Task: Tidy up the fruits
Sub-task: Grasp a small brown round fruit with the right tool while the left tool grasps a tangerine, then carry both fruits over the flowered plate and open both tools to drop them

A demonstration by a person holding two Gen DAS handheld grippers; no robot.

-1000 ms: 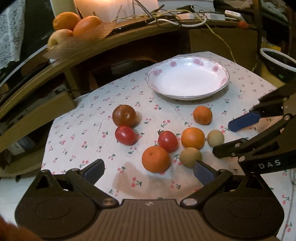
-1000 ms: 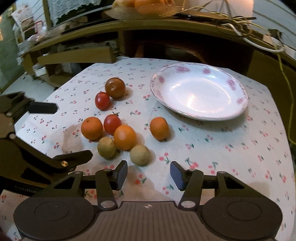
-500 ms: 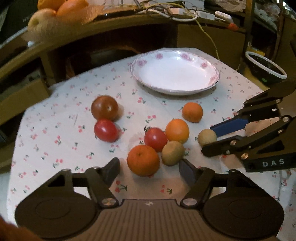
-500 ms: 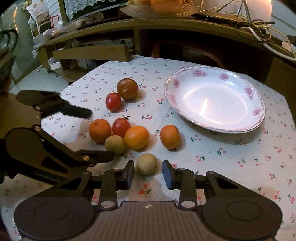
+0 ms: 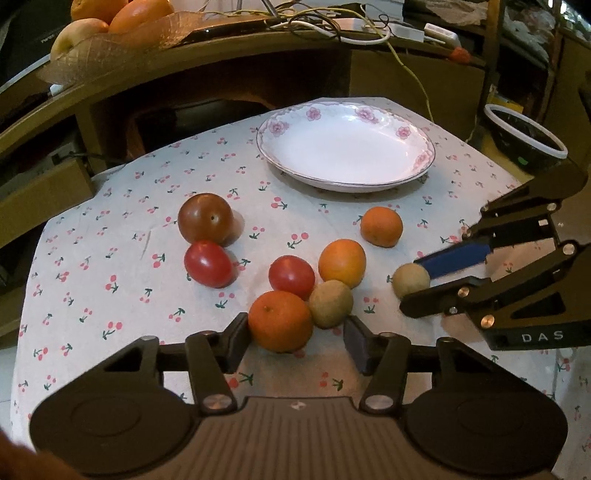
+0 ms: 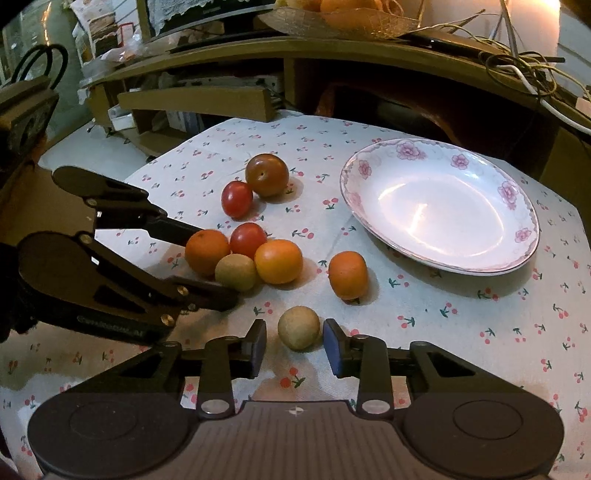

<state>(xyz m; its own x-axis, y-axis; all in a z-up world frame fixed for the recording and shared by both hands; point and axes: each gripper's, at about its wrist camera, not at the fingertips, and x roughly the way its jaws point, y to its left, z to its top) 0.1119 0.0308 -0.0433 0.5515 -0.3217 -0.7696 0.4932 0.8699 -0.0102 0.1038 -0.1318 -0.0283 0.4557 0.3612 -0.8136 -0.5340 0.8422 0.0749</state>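
Observation:
Several fruits lie on a cherry-print tablecloth in front of an empty white flowered plate. My left gripper is open around the nearest orange, its left pad touching the fruit. A tan kiwi sits just to the right of that orange. My right gripper is open, with a small tan round fruit between its pads and small gaps on both sides. The same fruit shows in the left wrist view between the right gripper's fingers. Red tomatoes, a brown tomato and more oranges lie around.
A dark wooden desk edge with cables curves behind the table. A basket of oranges and an apple stands on it at the left. A dark bowl with a white rim sits off the table to the right.
Both grippers have moved forward and down. The left one now brackets the near orange. The right one now brackets the small tan fruit and has opened a little wider.

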